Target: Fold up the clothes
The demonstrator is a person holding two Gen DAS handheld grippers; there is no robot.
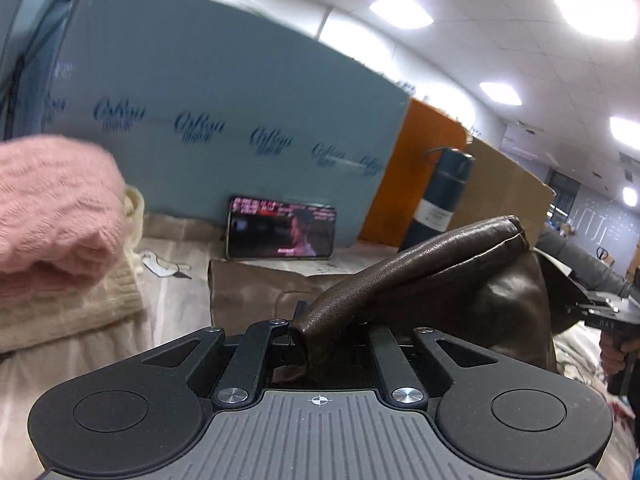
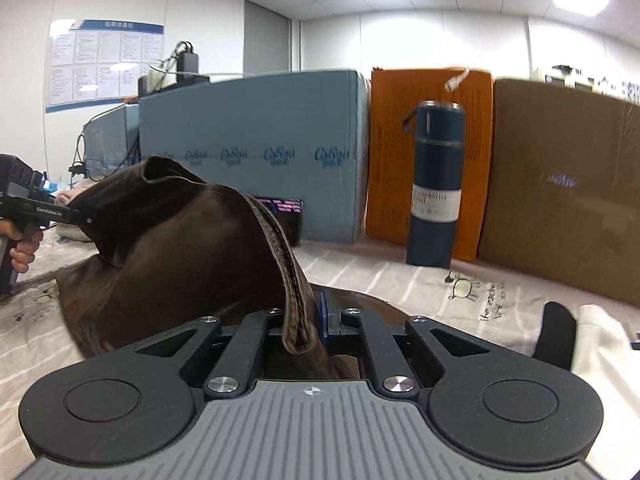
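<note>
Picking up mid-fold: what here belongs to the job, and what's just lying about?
Job:
brown leather garment
left hand-held gripper, shut on it
right hand-held gripper, shut on it
pink sweater
cream sweater

Lying about:
phone
blue flask
foam board

R gripper (image 2: pixel 310 320) clamping brown garment (image 2: pixel 180 248), L gripper (image 2: pixel 86 220) gripping far edge

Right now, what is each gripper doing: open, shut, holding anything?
Left gripper: shut on the brown garment.
Right gripper: shut on the same brown garment, at another edge.
</note>
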